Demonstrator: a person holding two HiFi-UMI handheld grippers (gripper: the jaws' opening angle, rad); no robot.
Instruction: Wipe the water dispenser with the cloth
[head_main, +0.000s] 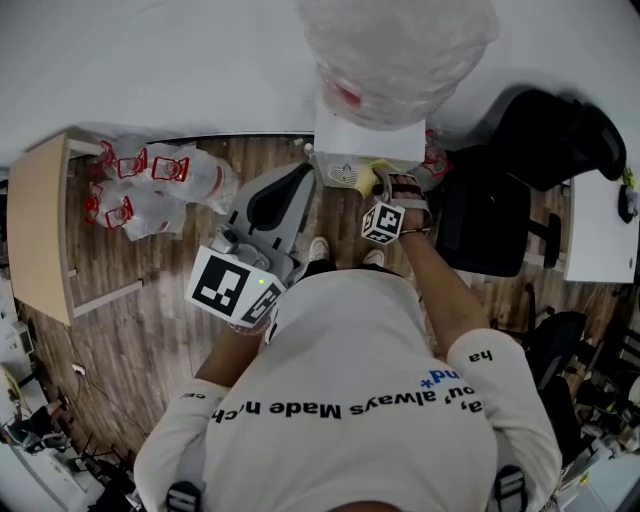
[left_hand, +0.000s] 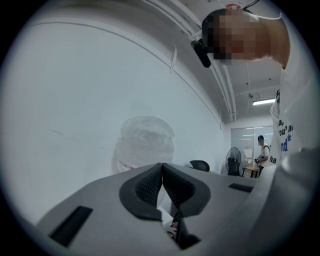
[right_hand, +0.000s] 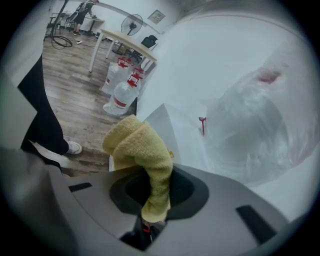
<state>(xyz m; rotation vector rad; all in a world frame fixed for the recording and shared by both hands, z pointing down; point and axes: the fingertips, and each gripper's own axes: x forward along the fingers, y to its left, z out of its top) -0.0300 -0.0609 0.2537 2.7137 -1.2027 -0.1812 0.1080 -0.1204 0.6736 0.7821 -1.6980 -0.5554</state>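
The white water dispenser (head_main: 368, 143) stands against the wall, with a plastic-wrapped bottle (head_main: 396, 48) on top. My right gripper (head_main: 374, 183) is shut on a yellow cloth (head_main: 364, 178) held at the dispenser's front top edge. In the right gripper view the cloth (right_hand: 143, 151) bunches out of the right gripper (right_hand: 155, 200), next to the dispenser's corner (right_hand: 172, 131) and the bottle (right_hand: 252, 132). My left gripper (head_main: 298, 176) hovers left of the dispenser, shut and holding nothing. In its own view the left gripper (left_hand: 162, 183) has its pads touching, with the bottle (left_hand: 146, 142) behind.
Several spare water jugs (head_main: 152, 186) lie on the wood floor at the left, beside a wooden table (head_main: 38, 230). A black office chair (head_main: 520, 190) and a white table (head_main: 600, 228) stand at the right. Another person (left_hand: 261, 150) and a fan (left_hand: 233, 160) are far off.
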